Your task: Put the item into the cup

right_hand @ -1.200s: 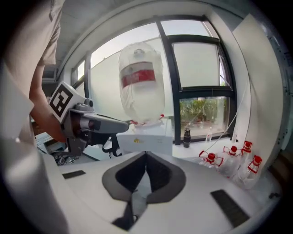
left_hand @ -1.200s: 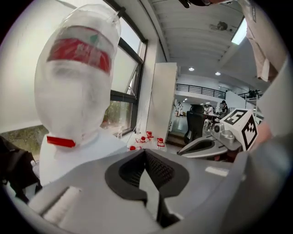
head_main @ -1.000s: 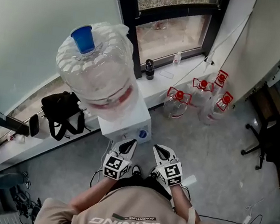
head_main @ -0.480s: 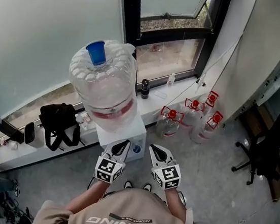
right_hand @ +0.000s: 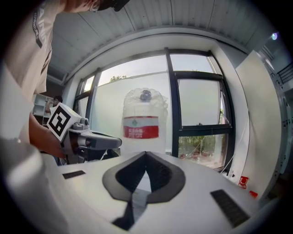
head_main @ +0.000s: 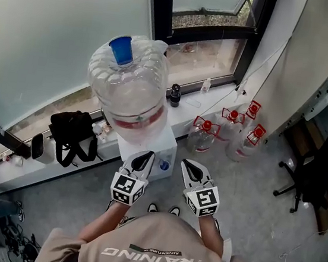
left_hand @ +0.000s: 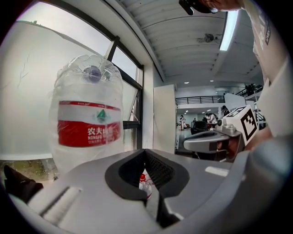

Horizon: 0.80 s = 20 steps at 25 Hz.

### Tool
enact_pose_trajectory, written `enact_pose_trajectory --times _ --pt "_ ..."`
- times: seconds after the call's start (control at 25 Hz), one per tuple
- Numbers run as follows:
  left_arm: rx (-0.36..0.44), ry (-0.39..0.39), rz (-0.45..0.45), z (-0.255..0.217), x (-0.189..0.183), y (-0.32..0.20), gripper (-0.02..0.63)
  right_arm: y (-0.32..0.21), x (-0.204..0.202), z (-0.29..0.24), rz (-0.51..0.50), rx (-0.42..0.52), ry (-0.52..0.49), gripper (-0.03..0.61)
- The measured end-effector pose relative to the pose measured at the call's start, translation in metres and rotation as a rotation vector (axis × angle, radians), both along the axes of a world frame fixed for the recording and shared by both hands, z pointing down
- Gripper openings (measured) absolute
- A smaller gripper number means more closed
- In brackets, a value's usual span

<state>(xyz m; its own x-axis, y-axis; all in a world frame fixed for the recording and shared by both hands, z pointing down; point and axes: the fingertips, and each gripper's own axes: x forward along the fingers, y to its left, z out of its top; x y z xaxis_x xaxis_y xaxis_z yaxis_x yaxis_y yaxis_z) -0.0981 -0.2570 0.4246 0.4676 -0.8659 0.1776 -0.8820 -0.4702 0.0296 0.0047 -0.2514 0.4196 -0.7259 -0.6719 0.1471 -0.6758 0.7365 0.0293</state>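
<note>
A white water dispenser (head_main: 161,146) stands by the window with a large clear water bottle (head_main: 131,84) upside down on top; the bottle's base carries a blue cap (head_main: 121,50). My left gripper (head_main: 144,158) and right gripper (head_main: 190,165) are held side by side just in front of the dispenser, both shut with nothing between the jaws. In the left gripper view the left gripper (left_hand: 144,151) points past the bottle (left_hand: 87,119). The right gripper (right_hand: 146,154) faces the bottle (right_hand: 142,121) straight on. I see no cup or loose item in any view.
Several small clear jugs with red caps (head_main: 224,132) stand on the floor right of the dispenser. A black bag (head_main: 70,136) lies on the low sill at left, and a dark bottle (head_main: 175,95) on the sill behind. An office chair (head_main: 317,171) is at far right.
The head view has shifted slightly. Both grippers stay shut and side by side before the dispenser, a little lower in view than half a second ago.
</note>
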Motion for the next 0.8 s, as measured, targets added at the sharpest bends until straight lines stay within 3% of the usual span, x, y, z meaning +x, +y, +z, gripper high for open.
enact_pose_trajectory --times 0.64,0.8 --pt "0.037 0.001 0.028 -0.019 0.001 -0.002 0.009 -0.004 -0.015 -0.004 -0.012 0.01 0.01 0.011" --pt "0.012 0.014 0.015 -0.008 0.002 0.001 0.008 -0.003 -0.007 -0.001 0.006 0.005 0.018 0.011"
